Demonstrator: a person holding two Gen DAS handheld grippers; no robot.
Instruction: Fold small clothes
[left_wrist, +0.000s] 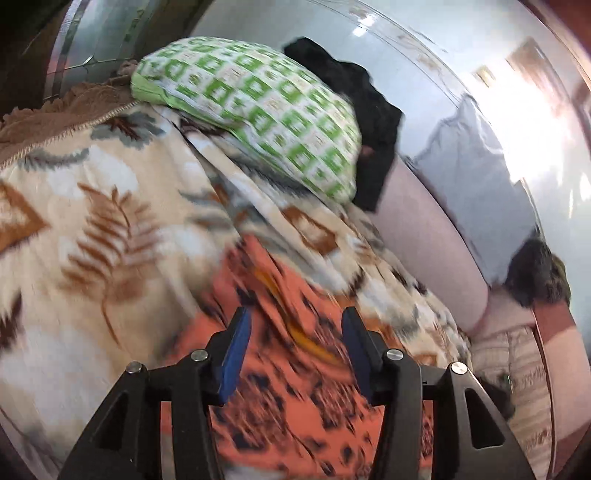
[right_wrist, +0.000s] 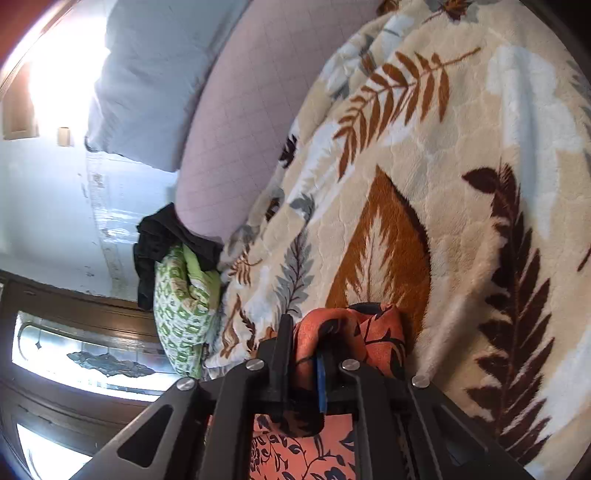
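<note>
Your left gripper (left_wrist: 295, 332) is hanging with its fingers (left_wrist: 236, 350) spread wide and gripping nothing, the orange cloth (left_wrist: 295, 387) lying right under and between them. That view is motion-blurred, so you cannot tell whether the blue pads are touching the fabric. Your right gripper (right_wrist: 303, 354) is pinching a bunched fold of the same cloth (right_wrist: 354, 332), its fingers (right_wrist: 282, 354) nearly closed with orange fabric wedged between them and bulging out past the tips; more of the cloth is showing flat below the gripper at the bottom of the right view. The cloth is orange with a dark floral print and is sitting on the blanket (right_wrist: 461, 166), a cream one with brown and grey leaves, which is covering the bed. A green-and-white pillow (left_wrist: 251, 110) is lying on the blanket's far edge, with a black garment (left_wrist: 369, 110) just behind it and touching it. Beside the blanket a pink sheet (right_wrist: 229, 122) is showing bare, and a pale blue pillow (right_wrist: 147, 81) is resting at its far end against the wall. In the right view a wooden door (right_wrist: 85, 350) with patterned glass is standing beyond the green pillow.
</note>
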